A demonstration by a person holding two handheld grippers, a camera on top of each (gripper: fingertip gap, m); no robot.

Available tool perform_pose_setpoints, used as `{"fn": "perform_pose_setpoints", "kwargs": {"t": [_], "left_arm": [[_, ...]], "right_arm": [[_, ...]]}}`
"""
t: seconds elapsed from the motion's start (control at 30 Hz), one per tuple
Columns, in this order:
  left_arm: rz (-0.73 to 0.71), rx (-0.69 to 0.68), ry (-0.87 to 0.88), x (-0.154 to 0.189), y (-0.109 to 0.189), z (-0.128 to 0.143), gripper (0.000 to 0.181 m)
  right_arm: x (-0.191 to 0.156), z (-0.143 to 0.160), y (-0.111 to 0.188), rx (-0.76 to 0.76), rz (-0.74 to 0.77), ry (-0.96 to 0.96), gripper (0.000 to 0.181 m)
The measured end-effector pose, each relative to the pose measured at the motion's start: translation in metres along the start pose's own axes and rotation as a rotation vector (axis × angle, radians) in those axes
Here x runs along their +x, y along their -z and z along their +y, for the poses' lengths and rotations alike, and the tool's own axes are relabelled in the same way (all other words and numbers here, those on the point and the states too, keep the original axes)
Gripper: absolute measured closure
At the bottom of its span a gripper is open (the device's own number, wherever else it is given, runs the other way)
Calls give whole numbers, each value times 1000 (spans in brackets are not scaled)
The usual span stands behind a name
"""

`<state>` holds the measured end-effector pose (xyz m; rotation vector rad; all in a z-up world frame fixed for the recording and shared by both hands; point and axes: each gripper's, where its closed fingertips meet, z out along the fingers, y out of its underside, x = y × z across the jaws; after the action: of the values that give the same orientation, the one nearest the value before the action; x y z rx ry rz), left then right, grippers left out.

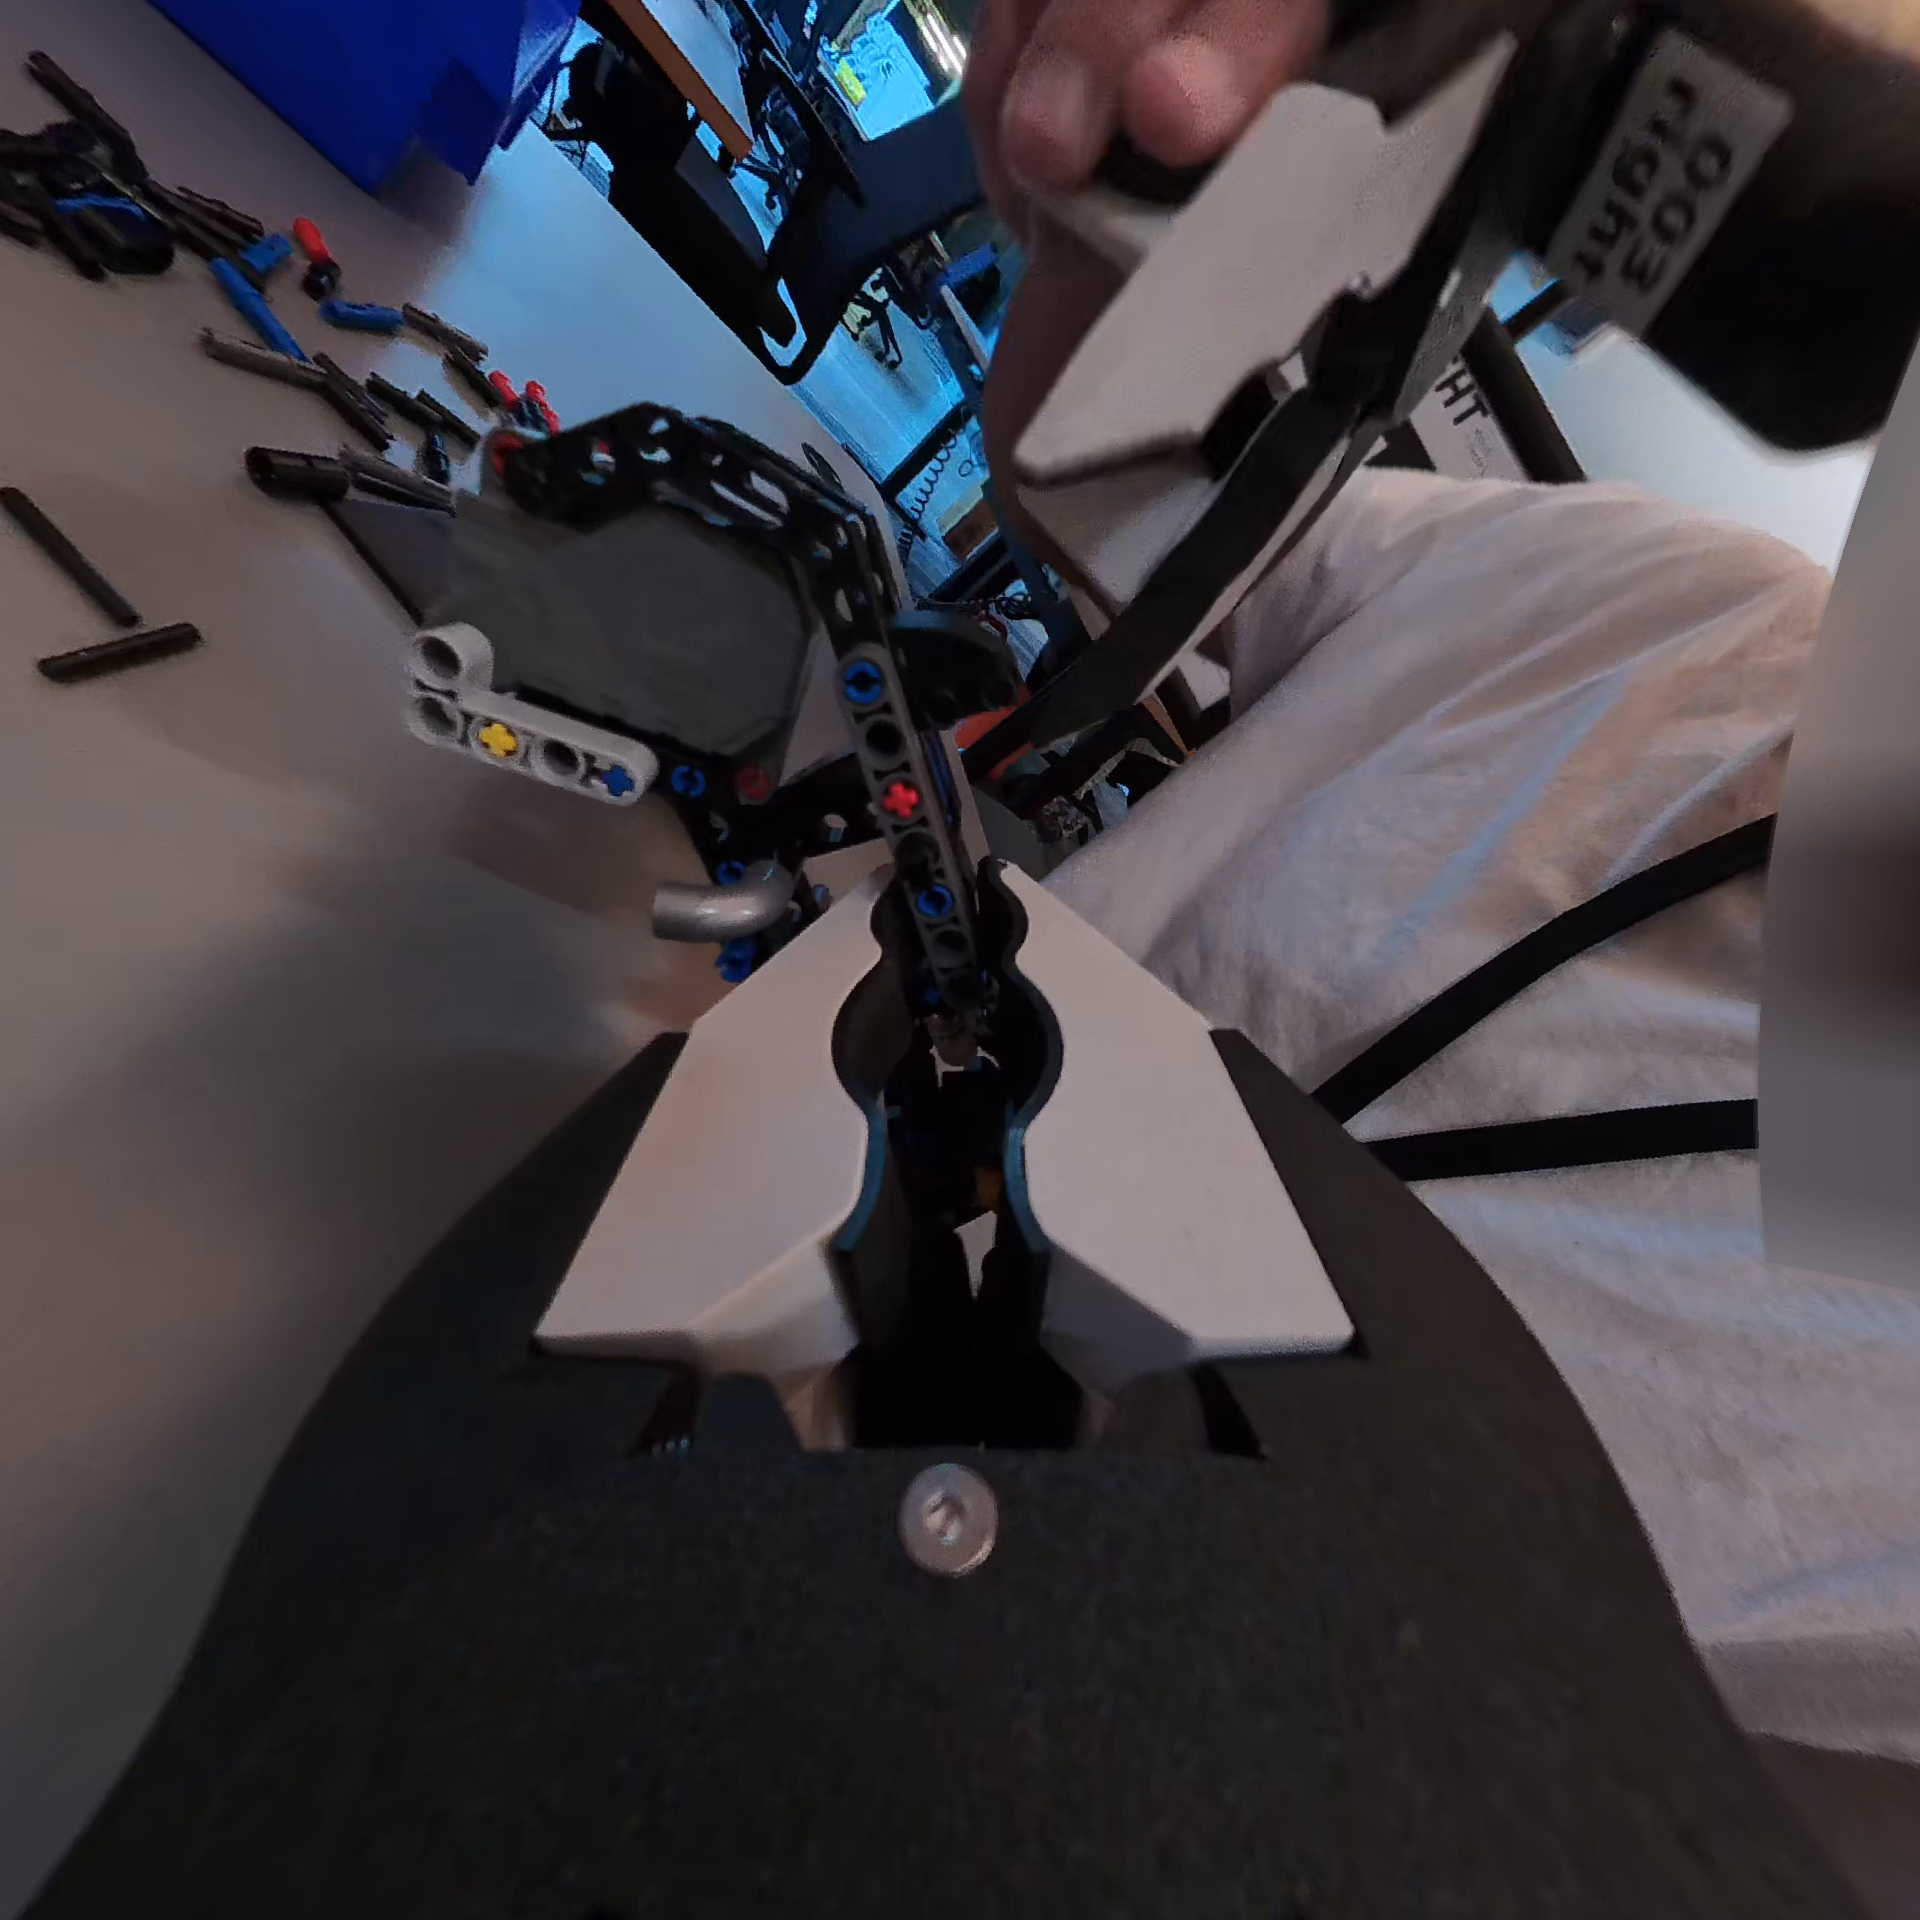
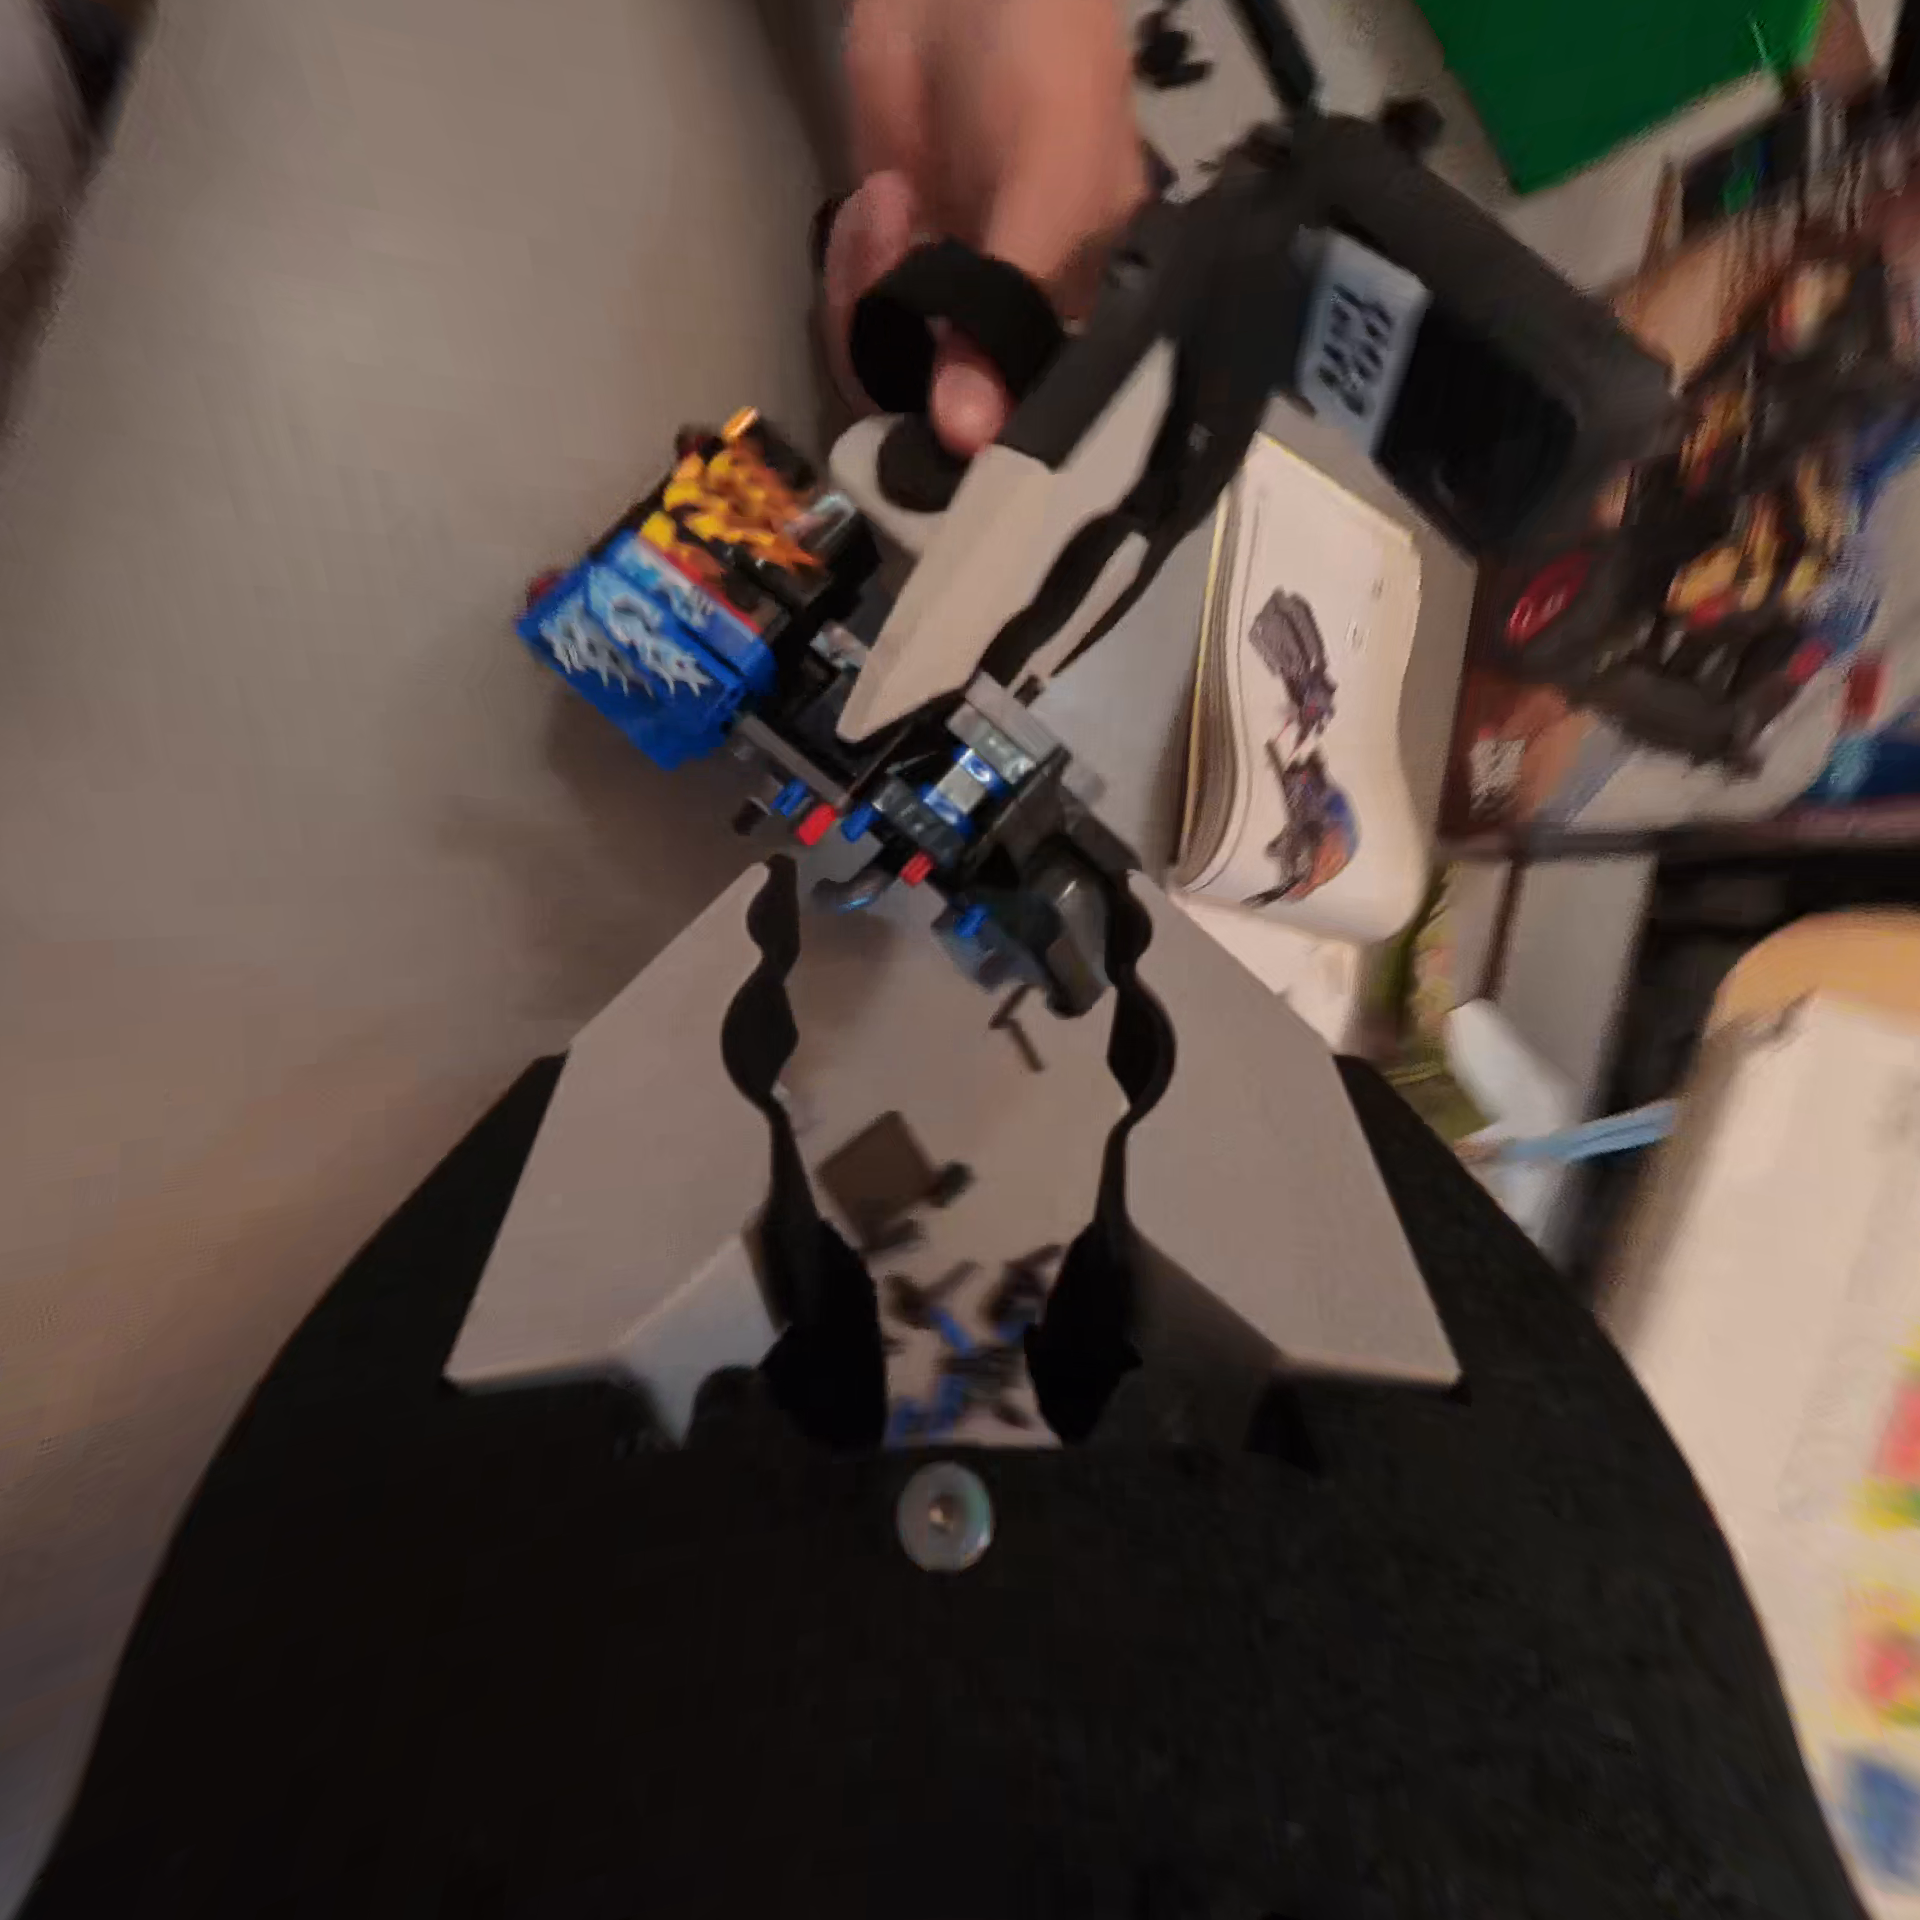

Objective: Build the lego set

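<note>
At the centre of the left wrist view, the left claw is clamped on a dark grey holed beam of the lego model, which is held tilted over the pale counter. Loose pins are scattered beyond it, and a blue bin is seen behind.

Across the right wrist view, the right claw is spread wide and empty just beside the model's underside; contact, through the blur, cannot be judged. An instruction booklet is propped nearby amid clutter. A sideways push could twist the beam out of that narrow grip.
</note>
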<state>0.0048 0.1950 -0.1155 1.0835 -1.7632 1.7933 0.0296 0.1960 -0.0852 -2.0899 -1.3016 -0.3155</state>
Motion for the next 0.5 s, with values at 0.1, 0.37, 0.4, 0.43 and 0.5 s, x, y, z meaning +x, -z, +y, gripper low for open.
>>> {"fn": "perform_pose_setpoints", "kwargs": {"t": [0.1, 0.37, 0.4, 0.43, 0.5], "left_arm": [[22, -28, -7, 4, -1, 4, 174], [24, -99, -9, 5, -3, 15, 173], [27, -100, -10, 6, -3, 15, 173], [28, -101, -12, 6, -3, 15, 173], [23, -103, -13, 5, -3, 16, 173]], "right_arm": [[-4, 4, -19, -139, -44, 326, 121], [-13, -3, -38, -180, -247, 509, 116], [-14, -5, -40, -184, -254, 515, 116], [-14, -3, -43, -208, -254, 537, 117], [-14, -1, -49, -243, -251, 558, 117]]}}
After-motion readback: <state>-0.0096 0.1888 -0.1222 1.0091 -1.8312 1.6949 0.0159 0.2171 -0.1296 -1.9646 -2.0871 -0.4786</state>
